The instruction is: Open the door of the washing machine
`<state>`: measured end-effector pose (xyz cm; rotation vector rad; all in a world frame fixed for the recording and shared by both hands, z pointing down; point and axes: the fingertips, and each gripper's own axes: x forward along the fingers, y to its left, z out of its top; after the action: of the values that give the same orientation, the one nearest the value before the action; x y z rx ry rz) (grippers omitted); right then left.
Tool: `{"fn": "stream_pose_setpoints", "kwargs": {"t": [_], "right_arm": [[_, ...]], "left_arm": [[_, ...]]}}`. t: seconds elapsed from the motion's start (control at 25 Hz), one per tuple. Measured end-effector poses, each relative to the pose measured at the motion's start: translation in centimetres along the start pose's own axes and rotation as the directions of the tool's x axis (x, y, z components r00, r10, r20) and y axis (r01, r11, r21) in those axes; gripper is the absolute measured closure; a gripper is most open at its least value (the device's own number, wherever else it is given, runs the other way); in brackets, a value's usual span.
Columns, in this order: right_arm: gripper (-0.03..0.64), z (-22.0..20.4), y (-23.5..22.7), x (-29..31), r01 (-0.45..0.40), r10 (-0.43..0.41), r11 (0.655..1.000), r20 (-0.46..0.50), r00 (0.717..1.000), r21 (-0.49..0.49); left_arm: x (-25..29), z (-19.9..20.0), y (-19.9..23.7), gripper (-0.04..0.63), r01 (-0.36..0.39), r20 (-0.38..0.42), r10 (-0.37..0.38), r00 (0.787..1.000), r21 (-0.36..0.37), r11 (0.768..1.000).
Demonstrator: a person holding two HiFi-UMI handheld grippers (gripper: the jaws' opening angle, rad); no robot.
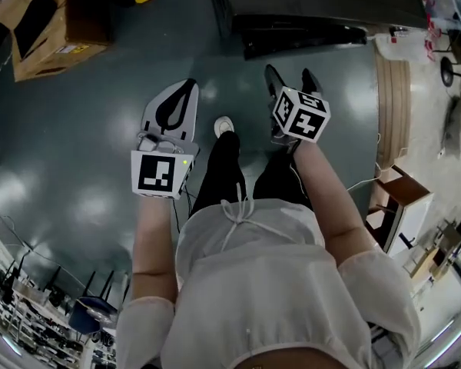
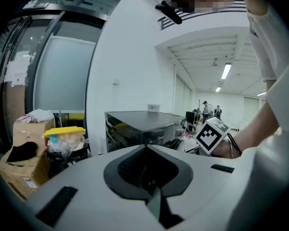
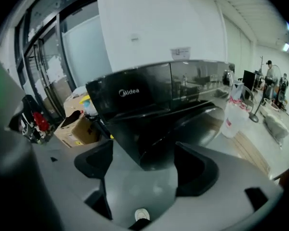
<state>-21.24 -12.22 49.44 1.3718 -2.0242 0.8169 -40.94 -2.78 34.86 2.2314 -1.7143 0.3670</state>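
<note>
Standing on the dark floor [image 1: 77, 129], a person holds both grippers out, well short of the black washing machine [image 1: 323, 6]. The machine sits at the far edge of the floor in the head view, its rounded door [image 1: 300, 38] on the side facing the person. Left gripper [image 1: 183, 87]: jaws closed together, nothing between them. Right gripper [image 1: 290, 75]: jaws spread wide and empty, aimed at the machine's front, clear of it. A cardboard box [image 1: 38, 21] stands toward the far left corner. A white shoe [image 1: 223, 125] shows between the grippers.
</note>
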Motion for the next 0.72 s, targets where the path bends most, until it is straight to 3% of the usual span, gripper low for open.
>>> {"fn": "stream_pose_setpoints", "kwargs": {"t": [0.16,0.56,0.72], "right_arm": [[0.219,-2.5,-0.8,4.7,0.047,-0.043,0.997,-0.069,0.997,0.056],[0.251,-5.2,-1.6,12.6,0.137,-0.119,0.973,-0.107,0.987,0.188],[0.309,-5.3,-2.4,14.1,0.194,-0.171,0.952,-0.113,0.979,0.236]], "left_arm": [[3.8,-2.1,1.9,0.574,0.014,0.038,-0.012,0.999,-0.048,0.999],[8.6,-7.8,4.0,0.574,0.030,-0.028,-0.033,0.999,-0.083,0.996],[9.6,-8.9,4.5,0.574,0.025,-0.049,-0.030,0.998,-0.083,0.996]]}}
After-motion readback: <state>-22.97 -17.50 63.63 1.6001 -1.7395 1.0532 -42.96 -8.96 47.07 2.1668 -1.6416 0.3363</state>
